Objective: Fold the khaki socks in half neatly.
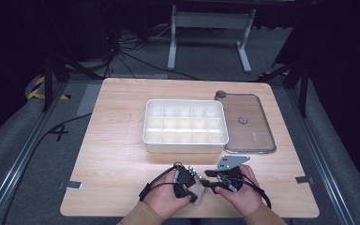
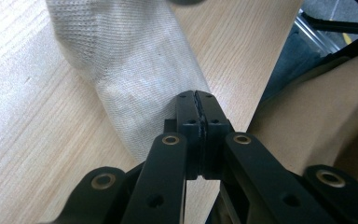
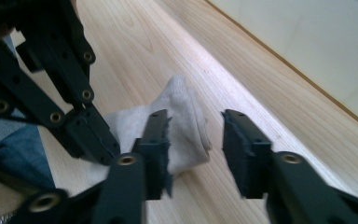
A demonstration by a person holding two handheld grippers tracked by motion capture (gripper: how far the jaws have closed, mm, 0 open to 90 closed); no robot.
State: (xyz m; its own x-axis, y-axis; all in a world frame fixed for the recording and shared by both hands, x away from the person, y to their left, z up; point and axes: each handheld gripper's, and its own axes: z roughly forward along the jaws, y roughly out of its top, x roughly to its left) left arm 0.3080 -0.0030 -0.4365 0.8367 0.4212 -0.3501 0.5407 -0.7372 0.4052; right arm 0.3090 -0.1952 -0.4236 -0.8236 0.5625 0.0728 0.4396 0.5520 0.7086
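One light wooden table (image 1: 122,140), bearing all items. One white plastic tray of small square compartments (image 1: 185,145), centre. One clear flat lid with grey knob (image 1: 258,140), lying just right of that tray. One pale grey knitted sock (image 2: 135,79), lying on the table's near edge between your hands. Your left gripper (image 2: 197,100): jaws pressed together, pinching the sock's edge. Your right gripper (image 3: 196,140): jaws parted, the sock's free end lying between them, unpressed.
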